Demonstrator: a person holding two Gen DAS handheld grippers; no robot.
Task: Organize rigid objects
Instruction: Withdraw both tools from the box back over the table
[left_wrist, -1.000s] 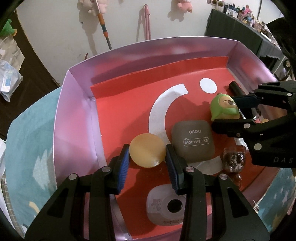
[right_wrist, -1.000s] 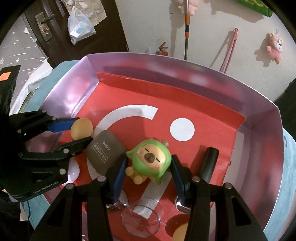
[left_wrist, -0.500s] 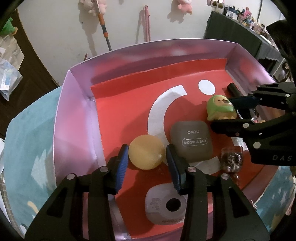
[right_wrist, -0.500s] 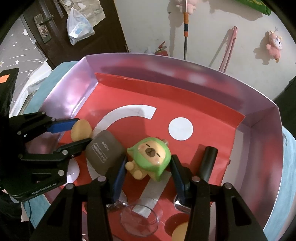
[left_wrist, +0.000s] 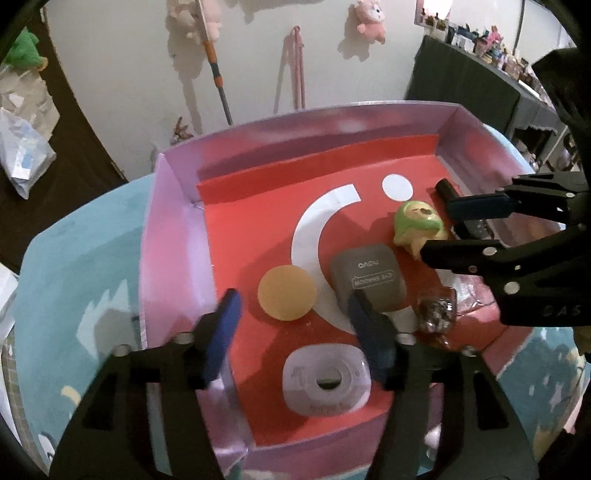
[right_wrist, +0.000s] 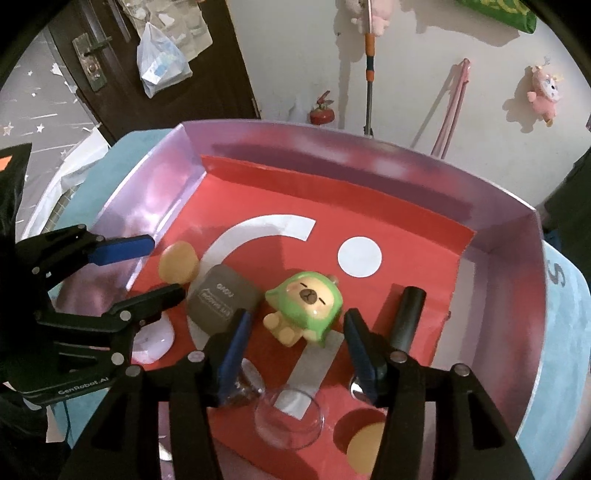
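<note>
Two grippers hang over the pink-walled box (left_wrist: 173, 236), and both sets of jaws are opening with nothing pressed between the pads. The left gripper (left_wrist: 291, 332) stands apart around the orange ball (left_wrist: 287, 292), which rests on the red floor near the box's left wall, just left of the grey eye-shadow case (left_wrist: 367, 284); neither blue pad touches it. The right gripper (right_wrist: 295, 347) brackets the green-hooded bear figurine (right_wrist: 304, 308), which lies tilted near the middle of the floor, with clear gaps on both sides. The ball looks light and smooth, probably a little springy, and I judge it likely to roll at a nudge, so the pads should close across its widest line. The figurine appears to be hard glossy plastic, light but lumpy; the rounded hood offers the broadest faces, while the small feet would likely slip out. The case is flat and stiff, best taken by its opposite edges. Nearer the right gripper stand a clear cup (right_wrist: 290, 417) and a small glass jar (left_wrist: 436, 314), both slick and breakable, while a black cylinder (right_wrist: 406, 319) lies to the right.
</note>
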